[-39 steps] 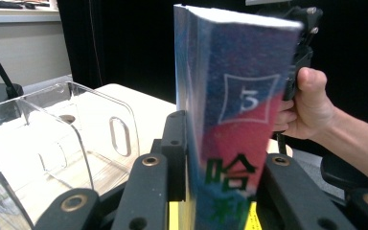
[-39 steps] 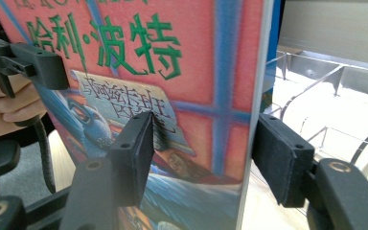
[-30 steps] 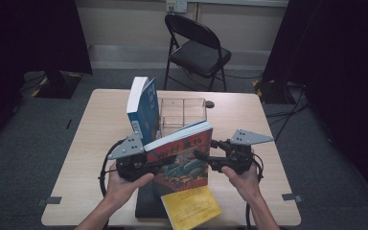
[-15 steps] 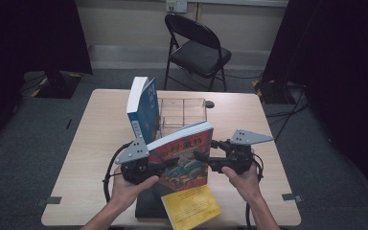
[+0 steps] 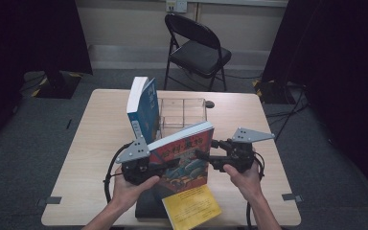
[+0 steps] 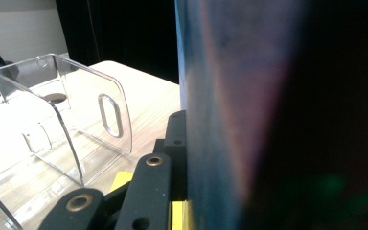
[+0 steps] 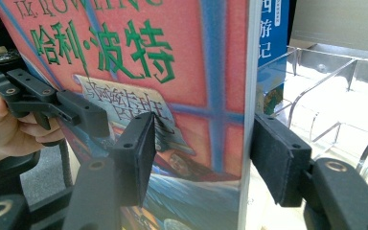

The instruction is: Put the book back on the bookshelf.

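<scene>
Shifting slightly rightward, left gripper (image 5: 165,165) and right gripper (image 5: 202,155) are both clamping the red book (image 5: 184,155): rigid, weighty, best pinched at opposite edges.

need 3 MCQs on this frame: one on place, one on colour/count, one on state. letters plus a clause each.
1. Where does the blue book stand?
A. upright beside the clear acrylic organizer
B. flat on the chair seat
C. on the floor by the table leg

2. What colour is the booklet lying at the table's near edge?
A. green
B. yellow
C. white

3. How is the red-covered book being held?
A. lying flat, untouched
B. by the right gripper alone
C. lifted between the left gripper and the right gripper, one at each side

Answers:
1 A: the high view shows it upright against the organizer's left side.
2 B: its cover is plainly yellow in the high view.
3 C: the high view shows a gripper at each side; the right gripper view shows its jaws on either face of the book.
</scene>
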